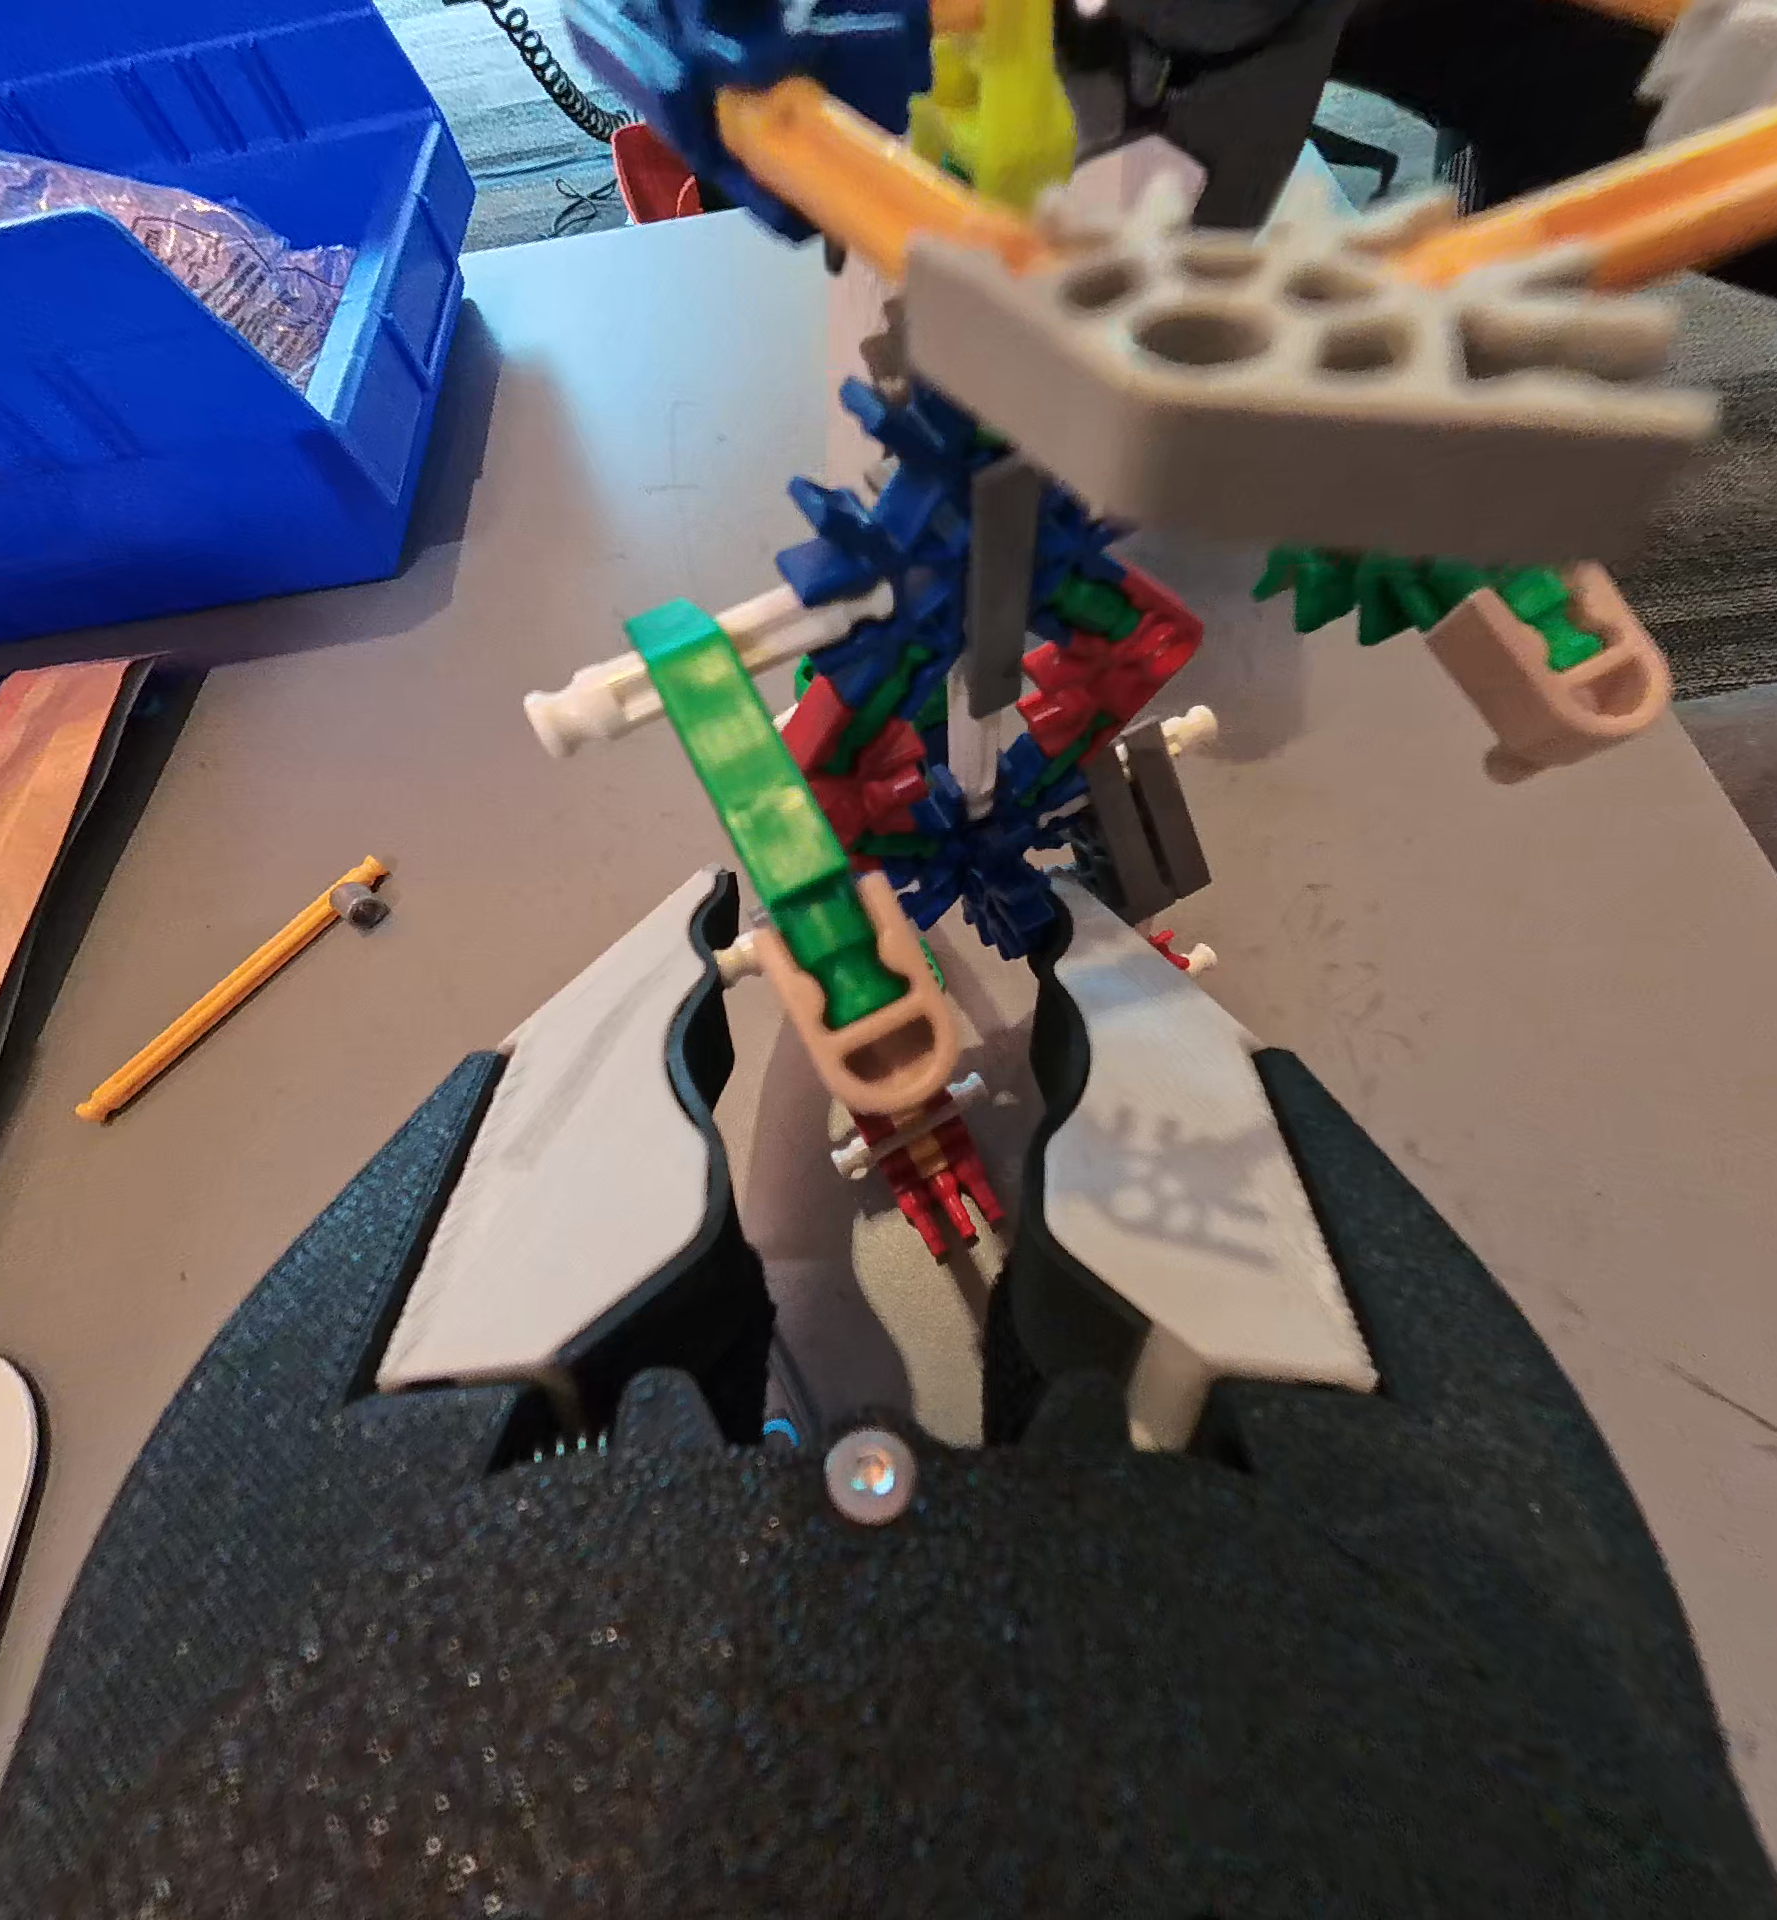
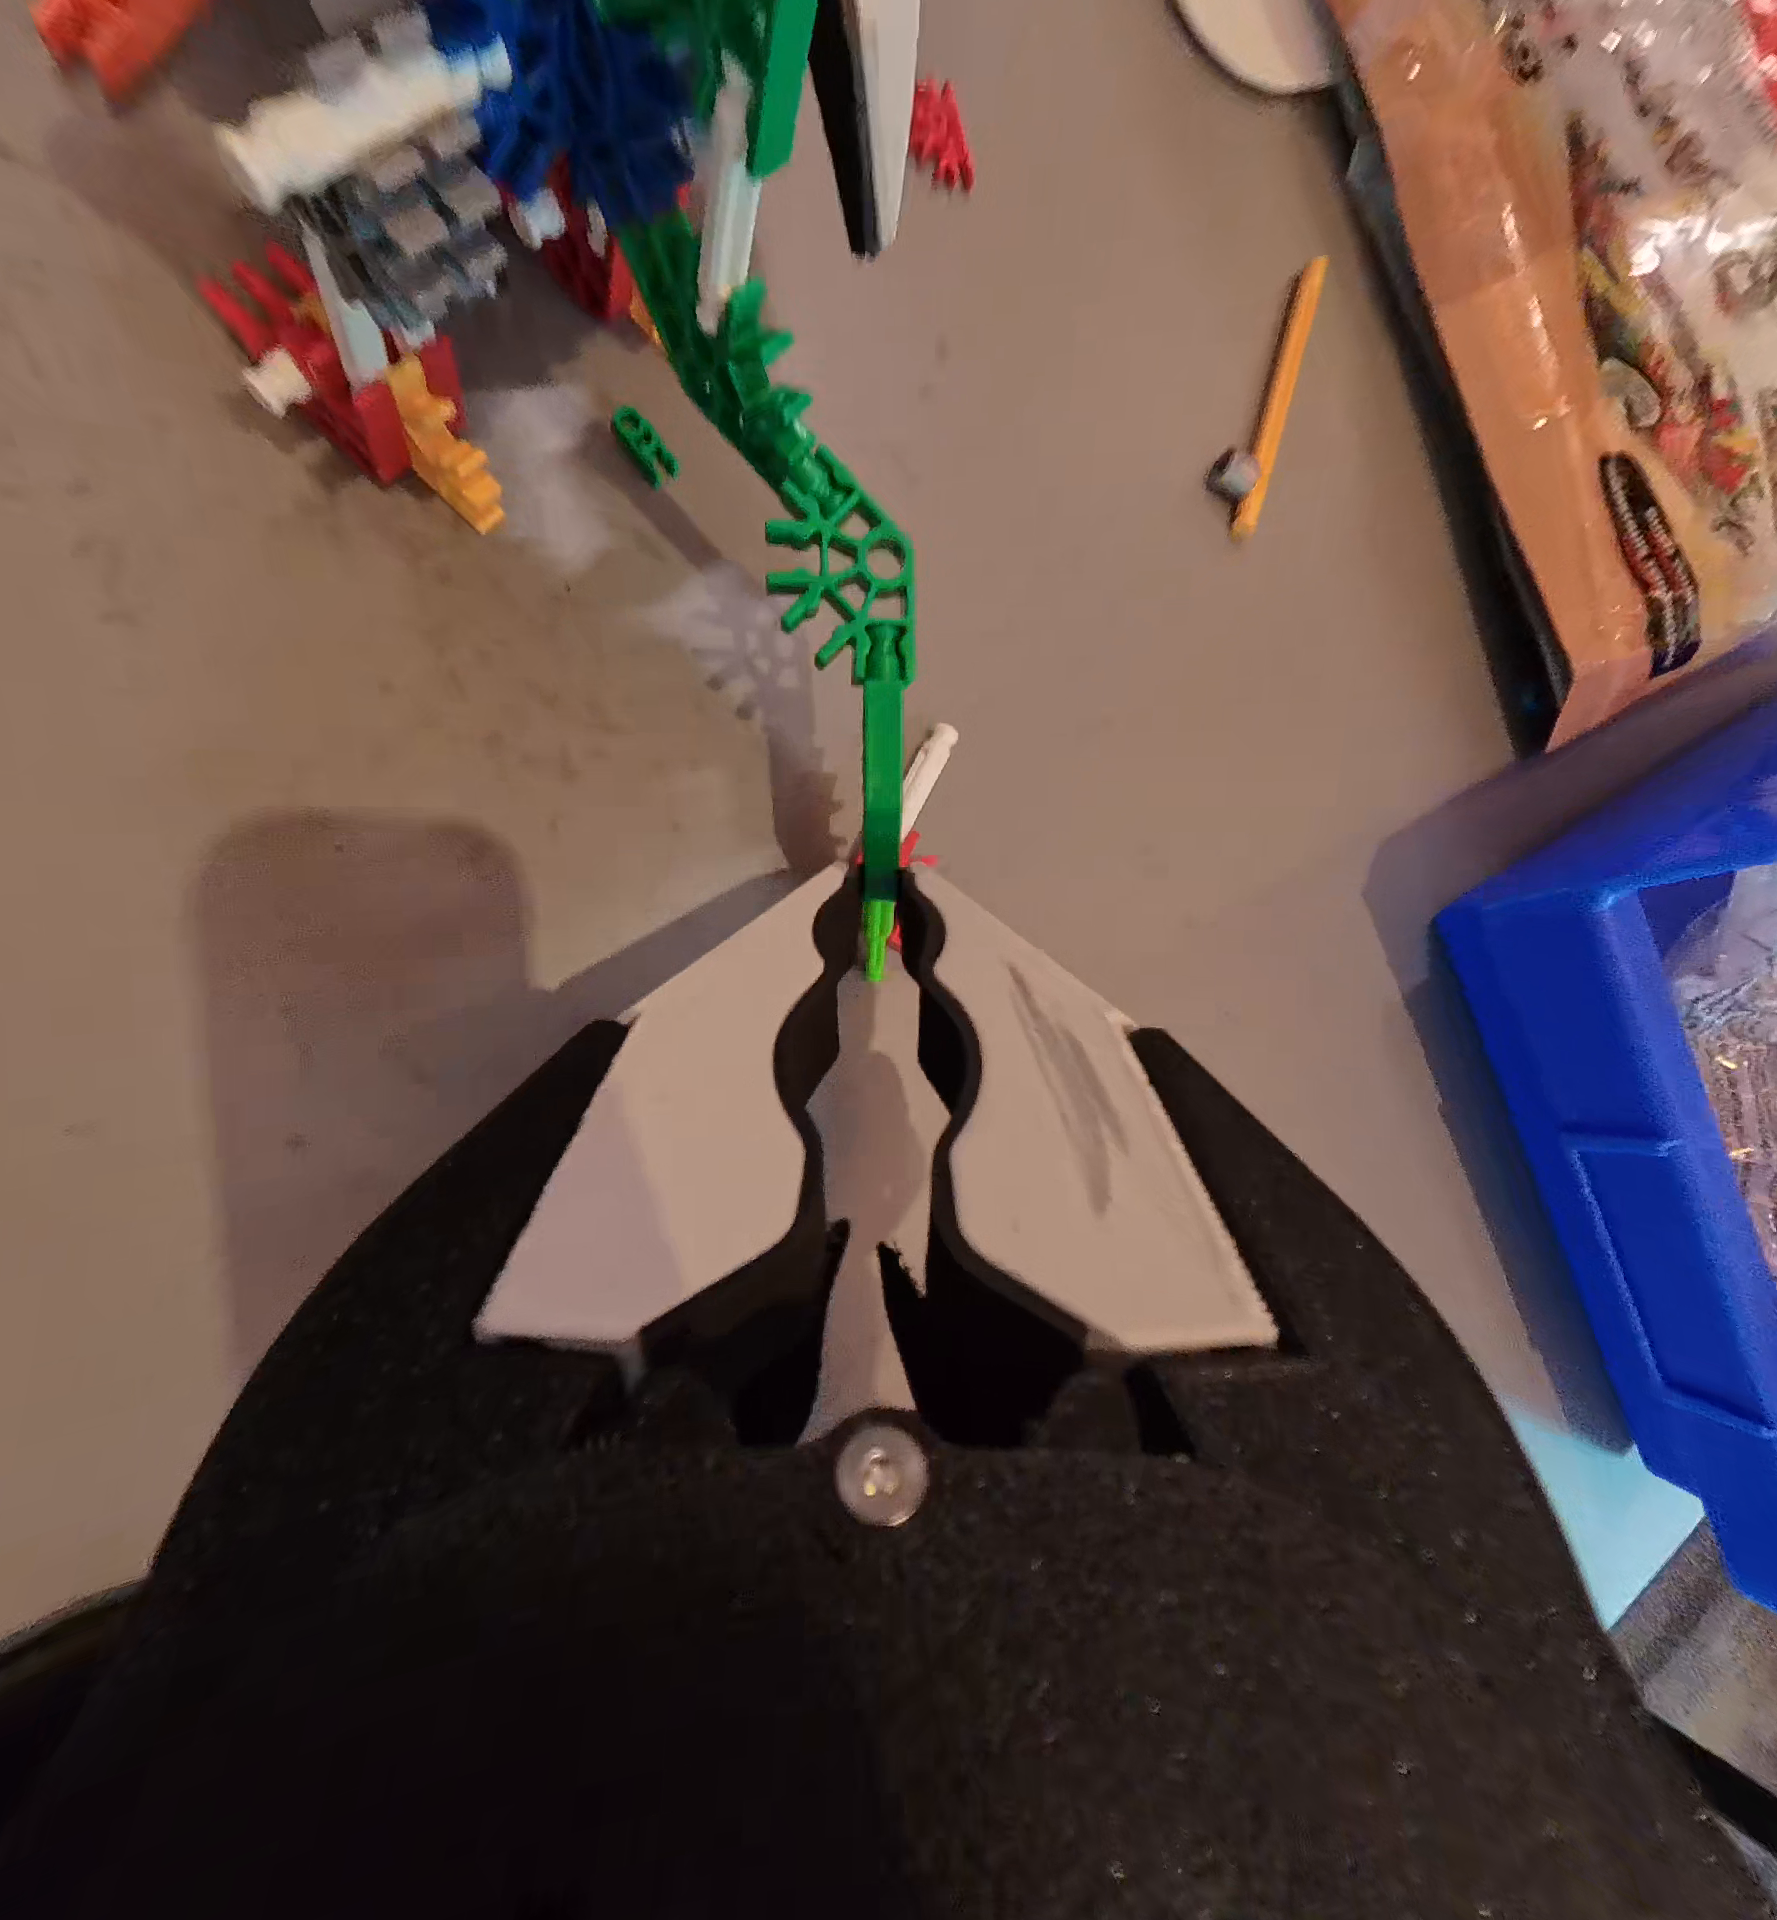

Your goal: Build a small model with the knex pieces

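Right tongs: right gripper (image 2: 879, 899) has its jaws pinched together on a thin green rod (image 2: 882, 769), which is the end of a green chain of connectors reaching up to the toy model (image 2: 572, 114).
Left tongs: left gripper (image 1: 889, 935) has its jaws apart; a tan clip (image 1: 889, 1049) on a clear green bar (image 1: 749, 769) of the toy model (image 1: 977, 748) hangs between them, and contact with either finger cannot be told.
Model, place: the rod-and-connector build stands on the grey table (image 1: 1383, 1039), directly ahead of the left gripper, with a grey holed plate (image 1: 1310, 384) and orange rods (image 1: 863, 177) at its top.
Model, handling: judged light and stiff in each piece, but loose at the snap joints; long arms would likely flex or pop off under side load.
Model, hold points: judged best taken at a rod or clip close to a connector hub, not at the far end of a limb.
Near the model: small red pieces (image 1: 941, 1184) lie at its foot, between the left gripper's fingers.
Left of the model: a loose orange rod (image 1: 229, 987) with a small grey cap lies flat on the table.
Farther left of the model: a blue bin (image 1: 167, 416) holding crinkled plastic bags, and a printed package (image 1: 1, 831) beside it.
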